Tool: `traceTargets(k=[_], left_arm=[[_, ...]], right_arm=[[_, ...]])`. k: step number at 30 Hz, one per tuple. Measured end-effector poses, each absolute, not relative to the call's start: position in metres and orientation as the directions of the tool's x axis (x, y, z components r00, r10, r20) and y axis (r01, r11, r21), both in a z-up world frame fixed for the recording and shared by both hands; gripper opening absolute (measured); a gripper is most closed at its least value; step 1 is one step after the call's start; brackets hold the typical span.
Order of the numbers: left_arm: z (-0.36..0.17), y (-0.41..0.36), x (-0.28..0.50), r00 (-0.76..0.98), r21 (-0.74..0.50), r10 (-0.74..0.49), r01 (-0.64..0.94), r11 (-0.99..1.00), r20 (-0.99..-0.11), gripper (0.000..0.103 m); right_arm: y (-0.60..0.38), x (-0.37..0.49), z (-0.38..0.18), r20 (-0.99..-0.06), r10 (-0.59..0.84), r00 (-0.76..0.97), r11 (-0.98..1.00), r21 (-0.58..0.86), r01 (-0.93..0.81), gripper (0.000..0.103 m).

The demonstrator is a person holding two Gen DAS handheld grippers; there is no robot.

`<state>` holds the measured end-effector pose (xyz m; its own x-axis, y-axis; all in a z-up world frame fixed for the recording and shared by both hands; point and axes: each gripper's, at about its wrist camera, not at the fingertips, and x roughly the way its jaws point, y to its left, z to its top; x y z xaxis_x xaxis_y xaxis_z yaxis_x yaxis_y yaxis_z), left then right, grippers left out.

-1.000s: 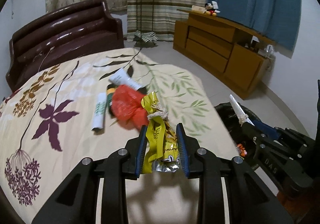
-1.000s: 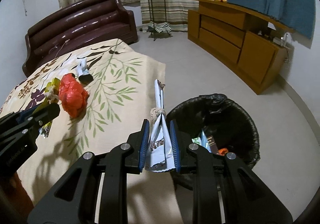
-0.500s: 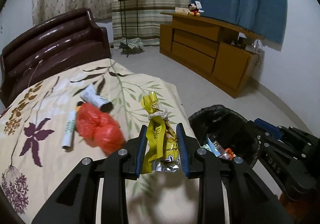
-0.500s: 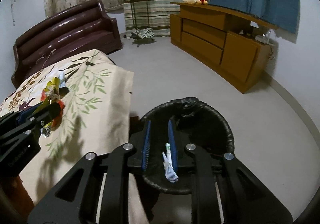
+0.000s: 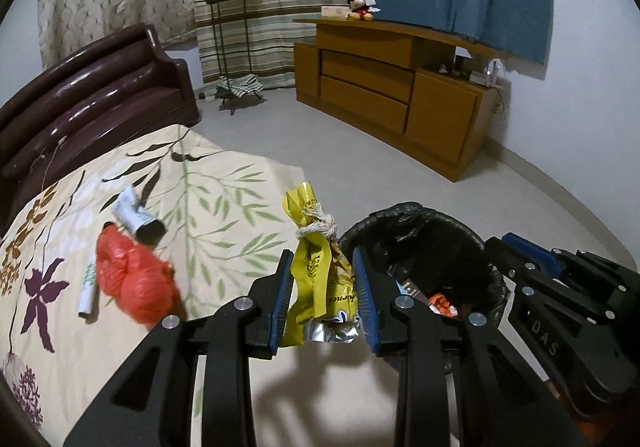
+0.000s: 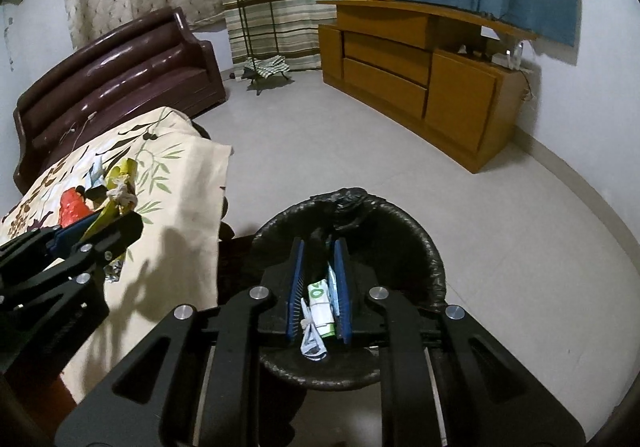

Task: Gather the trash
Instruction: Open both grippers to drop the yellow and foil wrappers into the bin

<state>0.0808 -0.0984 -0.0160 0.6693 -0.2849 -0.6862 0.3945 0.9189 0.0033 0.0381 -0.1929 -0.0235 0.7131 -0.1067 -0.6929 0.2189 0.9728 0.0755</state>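
Observation:
My left gripper (image 5: 322,253) is shut on a yellow snack wrapper (image 5: 316,275) tied with string. It hangs over the edge of the floral bedspread (image 5: 224,199), just left of the black-lined trash bin (image 5: 400,211). My right gripper (image 6: 319,243) hovers over the bin (image 6: 420,243) with its jaws narrow. A white and green wrapper (image 6: 320,307) sits low between them against the right pad. On the bedspread lie a red plastic bag (image 5: 132,279), a white tube (image 5: 88,287) and a rolled wrapper (image 5: 136,217). The bin holds several scraps.
A dark brown sofa (image 5: 92,99) stands behind the bed. Across the grey floor, a wooden cabinet (image 5: 384,95) lines the far wall. A plant stand (image 5: 228,27) stands by the striped curtain. The right gripper's body (image 5: 560,287) shows beside the bin in the left wrist view.
Both grippers moved right, away from the bed and towards the bin. The right one is now over the bin; its wrapper dropped from upright to low between narrower jaws.

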Motion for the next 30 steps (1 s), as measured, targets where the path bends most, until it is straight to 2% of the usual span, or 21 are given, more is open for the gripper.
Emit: traceTargets(k=[6, 9, 12, 20, 24, 26, 27, 28, 30], left_arm=[[-0.019, -0.119, 0.085, 0.668, 0.031, -0.287, 0.422, 0.906, -0.686, 0.034], [-0.021, -0.125, 0.085, 0.676, 0.047, -0.285, 0.428, 0.902, -0.680, 0.048], [-0.021, -0.128, 0.085, 0.683, 0.059, -0.279, 0.427, 0.902, -0.675, 0.057], [-0.018, -0.122, 0.087, 0.689, 0.058, -0.269, 0.412, 0.909, -0.673, 0.058], [-0.015, -0.113, 0.087, 0.696, 0.052, -0.261, 0.395, 0.917, -0.669, 0.063], [-0.012, -0.106, 0.087, 0.702, 0.048, -0.255, 0.381, 0.923, -0.665, 0.063], [-0.011, -0.101, 0.087, 0.705, 0.047, -0.249, 0.372, 0.927, -0.664, 0.063], [-0.010, -0.096, 0.087, 0.708, 0.047, -0.242, 0.362, 0.931, -0.663, 0.064], [-0.008, -0.086, 0.088, 0.714, 0.045, -0.229, 0.343, 0.938, -0.662, 0.066]], right_arm=[[-0.206, 0.037, -0.020, -0.685, -0.129, 0.717, 0.965, 0.080, 0.251, 0.015], [-0.212, 0.035, -0.021, -0.685, -0.137, 0.716, 0.961, 0.084, 0.265, 0.015], [-0.215, 0.035, -0.022, -0.686, -0.139, 0.714, 0.959, 0.087, 0.271, 0.015], [-0.217, 0.035, -0.023, -0.687, -0.138, 0.713, 0.958, 0.090, 0.272, 0.016], [-0.217, 0.036, -0.023, -0.688, -0.137, 0.713, 0.959, 0.089, 0.270, 0.017], [-0.214, 0.037, -0.024, -0.688, -0.135, 0.713, 0.959, 0.089, 0.268, 0.022], [-0.212, 0.037, -0.024, -0.687, -0.134, 0.714, 0.960, 0.089, 0.266, 0.031], [-0.210, 0.038, -0.025, -0.685, -0.134, 0.716, 0.960, 0.089, 0.264, 0.035], [-0.203, 0.039, -0.024, -0.684, -0.128, 0.718, 0.963, 0.087, 0.255, 0.035]])
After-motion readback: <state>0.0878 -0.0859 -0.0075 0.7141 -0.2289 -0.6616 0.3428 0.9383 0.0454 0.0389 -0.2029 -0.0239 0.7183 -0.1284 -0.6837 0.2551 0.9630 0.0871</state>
